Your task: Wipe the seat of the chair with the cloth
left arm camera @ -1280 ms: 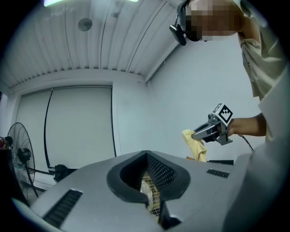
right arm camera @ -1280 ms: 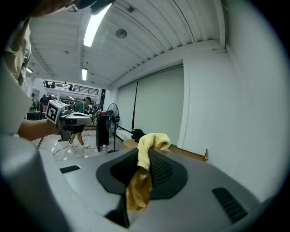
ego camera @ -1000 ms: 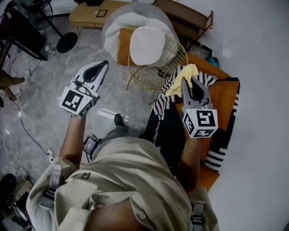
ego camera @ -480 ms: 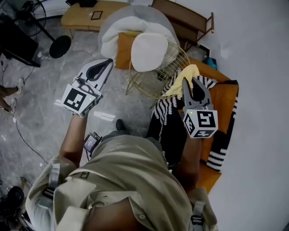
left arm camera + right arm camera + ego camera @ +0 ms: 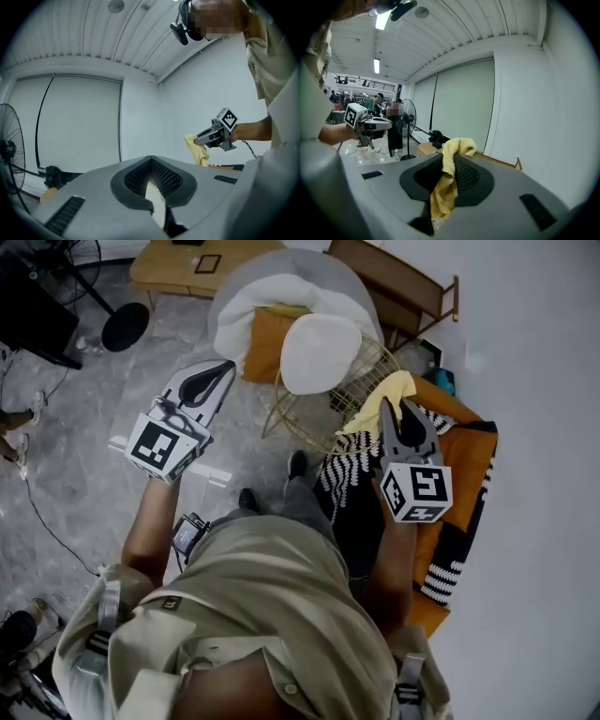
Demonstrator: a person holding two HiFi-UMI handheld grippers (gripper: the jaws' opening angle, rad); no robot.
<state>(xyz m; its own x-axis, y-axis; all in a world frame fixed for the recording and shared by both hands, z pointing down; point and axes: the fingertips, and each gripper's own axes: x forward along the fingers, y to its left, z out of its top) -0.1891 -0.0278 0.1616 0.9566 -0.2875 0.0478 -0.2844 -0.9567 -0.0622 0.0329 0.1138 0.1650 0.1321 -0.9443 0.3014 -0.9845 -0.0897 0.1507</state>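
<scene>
Yellow cloth [image 5: 382, 395] hung clamped in the right tongs [image 5: 397, 413], held in the air just beside the gold wire chair [image 5: 361, 381] with its white seat cushion [image 5: 321, 352]; the left tongs [image 5: 217, 374] were closed on nothing, raised over the grey floor [image 5: 75, 474].

Beige shirt [image 5: 272, 615] — left gripper [image 5: 223, 367], right gripper [image 5: 396, 409] grey, marker-cubed.
</scene>
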